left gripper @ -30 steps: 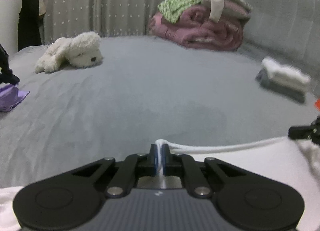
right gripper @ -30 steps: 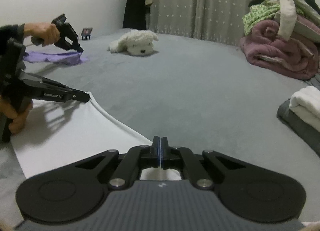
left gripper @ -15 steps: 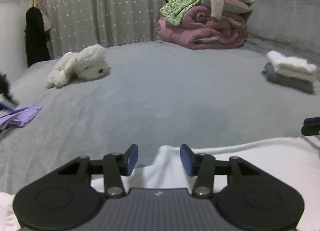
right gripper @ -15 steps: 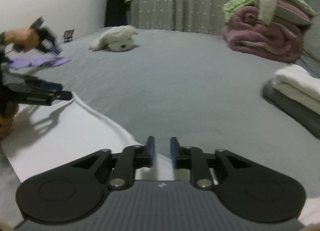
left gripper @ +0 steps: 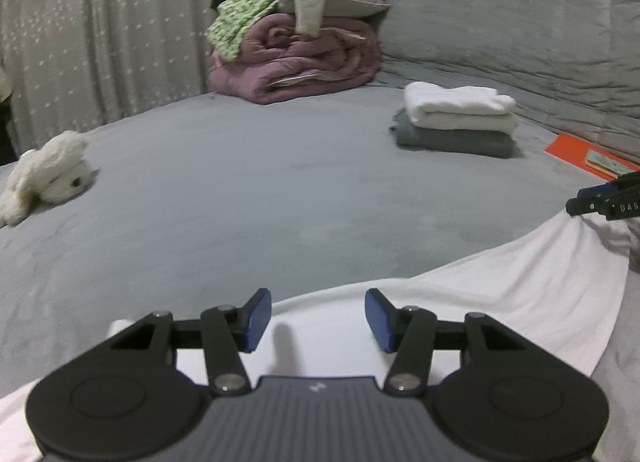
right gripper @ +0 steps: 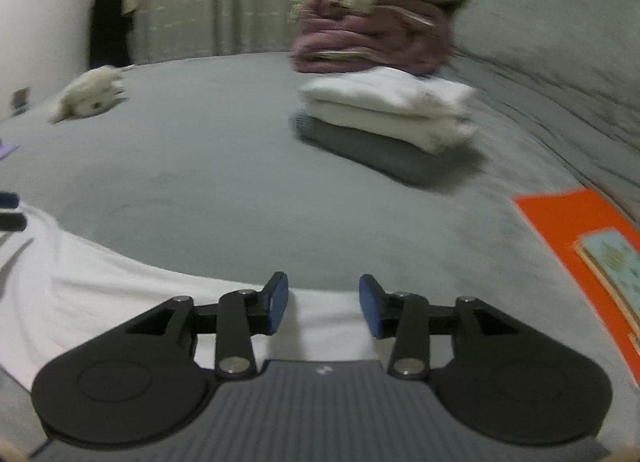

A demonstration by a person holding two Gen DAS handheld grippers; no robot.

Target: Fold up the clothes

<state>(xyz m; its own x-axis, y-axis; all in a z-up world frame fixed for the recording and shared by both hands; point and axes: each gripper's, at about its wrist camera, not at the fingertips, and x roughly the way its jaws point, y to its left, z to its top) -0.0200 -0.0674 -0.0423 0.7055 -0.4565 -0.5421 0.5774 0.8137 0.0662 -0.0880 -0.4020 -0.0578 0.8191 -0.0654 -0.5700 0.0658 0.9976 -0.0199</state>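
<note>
Left wrist view: left gripper (left gripper: 318, 320) jaws wide apart, nothing between them, hovering over the near edge of the flat white knit garment (left gripper: 480, 294) spread on the grey plush bedspread (left gripper: 280, 190). Small raised crease of fabric sits between the blue pads. My read: a fold is laid and the next grip is pending. To do it well, drop low, pinch that crease or the hem, not a single layer from above; thin jersey will slip and bunch otherwise. Right gripper's tip (left gripper: 600, 204) shows at the far right, at the garment's other corner. Behind: stack of folded white and grey clothes (left gripper: 456, 122), rolled mauve blanket under loose clothes (left gripper: 296, 58), white fluffy plush toy (left gripper: 44, 178), orange flat book (left gripper: 588, 154).

Right wrist view: right gripper (right gripper: 323, 304) also spread open and empty, over the garment's (right gripper: 100, 294) hem. Fabric looks soft, smooth, lightly wrinkled; bedspread is napped and likely grippy, so lift before dragging. Folded stack is blurred. Keep both grips level so the edge stays straight.
</note>
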